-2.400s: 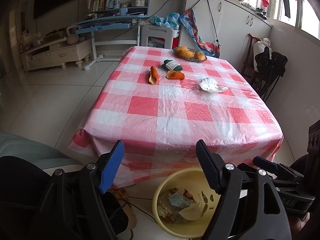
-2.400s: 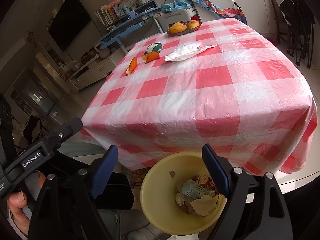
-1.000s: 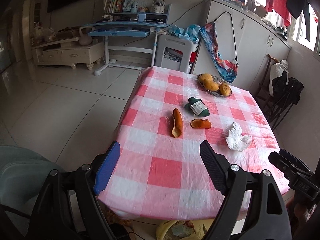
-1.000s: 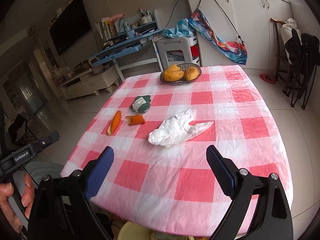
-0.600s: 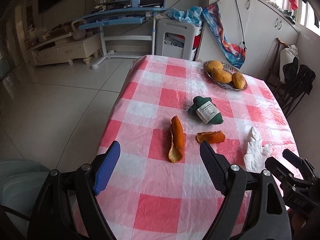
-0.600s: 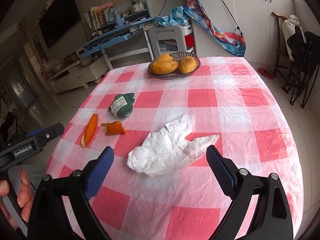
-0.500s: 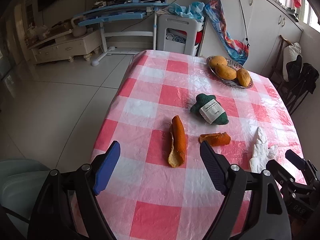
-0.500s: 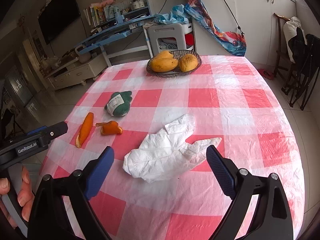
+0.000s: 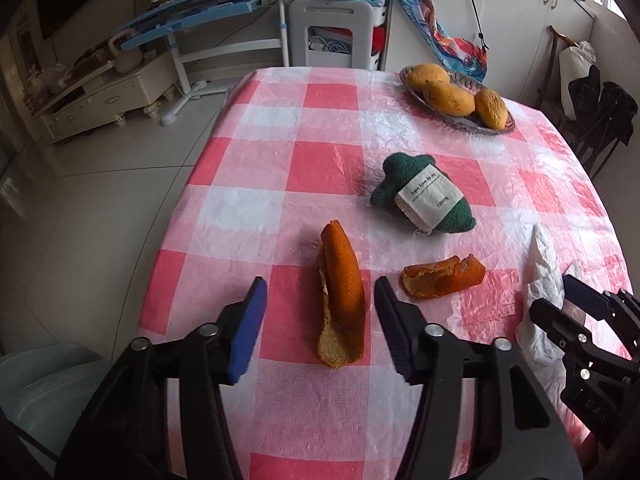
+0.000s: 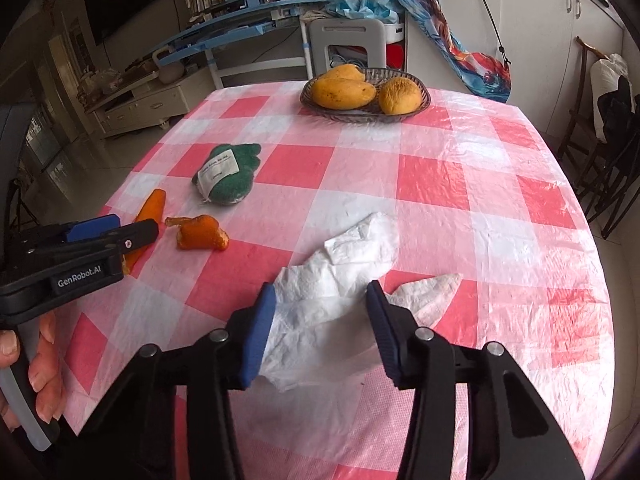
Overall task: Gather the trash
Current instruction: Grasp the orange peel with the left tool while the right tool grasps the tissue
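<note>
A long orange peel (image 9: 340, 296) lies on the red-and-white checked tablecloth (image 9: 320, 168). My left gripper (image 9: 320, 300) straddles it with its jaws closing; a gap shows on both sides of the peel. A shorter curled peel (image 9: 442, 280) lies just right of it. In the right wrist view, a crumpled white tissue (image 10: 352, 264) lies between the fingers of my right gripper (image 10: 320, 300). Its jaws are closing too, and the pads do not squeeze the tissue. The left gripper (image 10: 116, 228) shows there at the left, held by a hand.
A green soft item with a white label (image 9: 424, 196) lies beyond the peels. A basket of mangoes (image 10: 364, 92) stands at the table's far end. Past the table are a blue desk (image 10: 240, 28), a white stool and cupboards; dark chairs stand at the right.
Both grippers have moved forward and down over the table, from above the yellow bin to the peel and the tissue. Their jaws have narrowed around these. The bin has left view.
</note>
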`<state>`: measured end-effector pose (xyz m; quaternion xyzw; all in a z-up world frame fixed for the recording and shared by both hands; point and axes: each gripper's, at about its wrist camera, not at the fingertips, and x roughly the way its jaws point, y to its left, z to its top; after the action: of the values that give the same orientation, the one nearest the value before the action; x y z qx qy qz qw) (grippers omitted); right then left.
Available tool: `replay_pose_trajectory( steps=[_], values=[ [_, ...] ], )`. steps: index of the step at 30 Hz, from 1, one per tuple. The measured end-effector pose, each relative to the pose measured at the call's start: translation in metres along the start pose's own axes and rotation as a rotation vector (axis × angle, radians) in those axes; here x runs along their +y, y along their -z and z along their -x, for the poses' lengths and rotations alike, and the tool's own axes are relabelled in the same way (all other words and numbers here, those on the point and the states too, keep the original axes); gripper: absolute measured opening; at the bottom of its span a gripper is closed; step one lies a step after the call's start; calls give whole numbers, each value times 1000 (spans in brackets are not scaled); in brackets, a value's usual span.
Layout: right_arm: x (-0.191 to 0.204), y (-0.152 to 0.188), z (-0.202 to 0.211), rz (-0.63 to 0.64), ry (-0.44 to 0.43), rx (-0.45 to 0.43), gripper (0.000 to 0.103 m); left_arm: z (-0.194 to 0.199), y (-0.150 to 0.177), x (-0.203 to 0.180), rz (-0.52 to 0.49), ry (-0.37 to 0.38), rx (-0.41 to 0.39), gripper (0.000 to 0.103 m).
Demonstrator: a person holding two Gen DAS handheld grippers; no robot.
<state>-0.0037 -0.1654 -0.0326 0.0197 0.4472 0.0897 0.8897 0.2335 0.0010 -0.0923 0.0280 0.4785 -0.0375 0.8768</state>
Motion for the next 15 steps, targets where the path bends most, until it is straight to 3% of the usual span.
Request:
replay_pose_trajectory(
  steps=[2,3,4,15],
  values=[
    [7,1,0,40,10,3,32,-1,1,-5,-31,3,-3,31],
    [11,2,0,61,14,3,26,1,1,-6,-42,15,-6,20],
    [14,2,0,76,12,0,20,2,2,-8,-50,24,-4,19],
    [3,7,28,-36,-119,-89,16,47,17,-2,11,101,-96,17]
  ],
)
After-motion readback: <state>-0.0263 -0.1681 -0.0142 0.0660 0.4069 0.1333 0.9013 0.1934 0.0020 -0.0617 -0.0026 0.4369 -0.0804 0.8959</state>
